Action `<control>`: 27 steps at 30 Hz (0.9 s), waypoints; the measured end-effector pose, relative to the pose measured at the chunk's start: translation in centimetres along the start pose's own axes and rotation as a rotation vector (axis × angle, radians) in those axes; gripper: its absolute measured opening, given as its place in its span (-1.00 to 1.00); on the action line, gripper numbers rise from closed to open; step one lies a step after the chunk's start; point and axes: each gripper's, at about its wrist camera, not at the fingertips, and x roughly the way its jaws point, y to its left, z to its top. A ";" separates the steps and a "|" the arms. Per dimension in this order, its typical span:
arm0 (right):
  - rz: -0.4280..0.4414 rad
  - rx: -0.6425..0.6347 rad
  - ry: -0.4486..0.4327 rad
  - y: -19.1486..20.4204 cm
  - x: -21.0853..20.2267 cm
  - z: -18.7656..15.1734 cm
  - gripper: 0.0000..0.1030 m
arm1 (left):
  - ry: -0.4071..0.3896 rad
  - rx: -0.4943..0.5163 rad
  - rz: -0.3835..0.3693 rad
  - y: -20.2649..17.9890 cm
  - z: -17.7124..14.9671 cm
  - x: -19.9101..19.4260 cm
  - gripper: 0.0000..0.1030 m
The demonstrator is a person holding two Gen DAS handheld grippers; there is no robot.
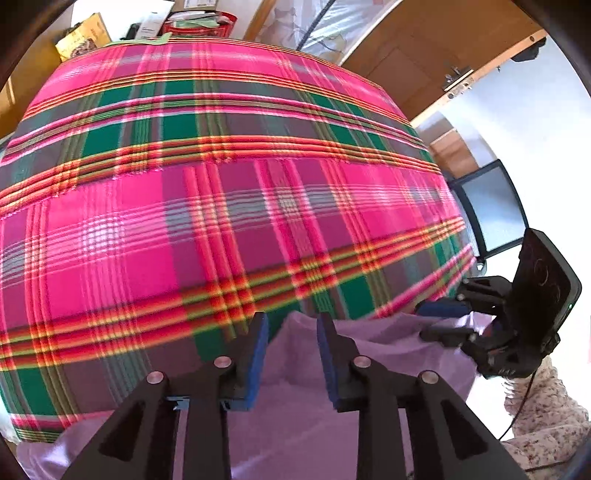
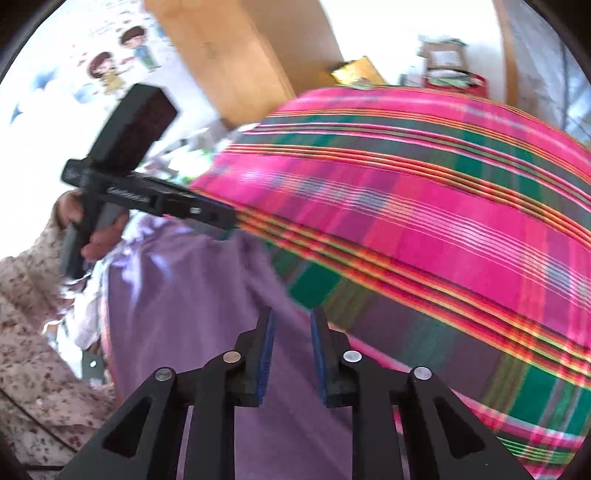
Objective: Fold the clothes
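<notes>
**Two grippers stand parted over lilac garment on plaid-covered surface**

The left gripper [image 1: 291, 332] has its blue-padded fingers [image 1: 258, 354] standing apart, nothing pinched between them; the lilac garment [image 1: 369, 354] lies beneath and past the tips. The right gripper [image 2: 291, 332] likewise shows a narrower gap between its pads [image 2: 267, 354], empty, with the same lilac cloth [image 2: 192, 295] spread under it. No earlier view is given, so nothing is told of how the jaws came to stand so.

The garment lies at the near edge of a bright plaid cloth [image 1: 221, 206] of pink, green and orange bands, which covers the whole surface beyond it. In the left wrist view the right gripper [image 1: 443, 321] reaches onto the garment's far side, its dark body rising at the plaid's right edge. In the right wrist view the left gripper [image 2: 221, 218] lies across the garment's top edge where it meets the plaid, held by a hand [image 2: 99, 236] in a flowered sleeve [image 2: 33, 332].

Beyond the plaid stand a red basket [image 1: 207, 22], a yellow box [image 1: 85, 37] and a wooden door [image 1: 424, 48]. Cartoon figures [image 2: 122, 59] decorate the wall. Lettering on the gripper's arm is too blurred to read.
</notes>
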 end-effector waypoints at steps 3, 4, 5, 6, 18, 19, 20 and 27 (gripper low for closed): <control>0.028 -0.038 0.024 1.5 0.8 -0.2 -0.58 | 0.004 0.062 0.010 -0.9 -0.2 0.0 -0.35; 0.031 -0.044 0.034 1.8 1.2 -0.2 -0.58 | 0.011 0.082 0.015 -1.1 -0.3 0.1 -0.35; 0.031 -0.043 0.041 1.8 1.6 -0.3 -0.58 | 0.015 0.102 0.026 -1.2 -0.5 0.2 -0.35; 0.032 -0.043 0.048 1.9 2.0 -0.3 -0.58 | 0.016 0.119 0.045 -1.1 -0.6 0.3 -0.35; -0.058 -0.014 0.080 0.3 3.4 0.2 -0.93 | 0.041 0.210 0.056 -0.2 -0.7 2.1 -0.34; -0.063 -0.010 0.087 0.1 3.5 0.2 -0.93 | 0.050 0.210 0.048 -0.1 -0.8 2.3 -0.34; -0.061 -0.005 0.091 0.0 3.6 0.0 -0.93 | 0.055 0.211 0.043 -0.1 -0.9 2.4 -0.34; -0.064 0.019 0.088 -0.4 3.8 -0.3 -0.95 | 0.063 0.197 0.009 -0.2 -0.4 2.9 -0.34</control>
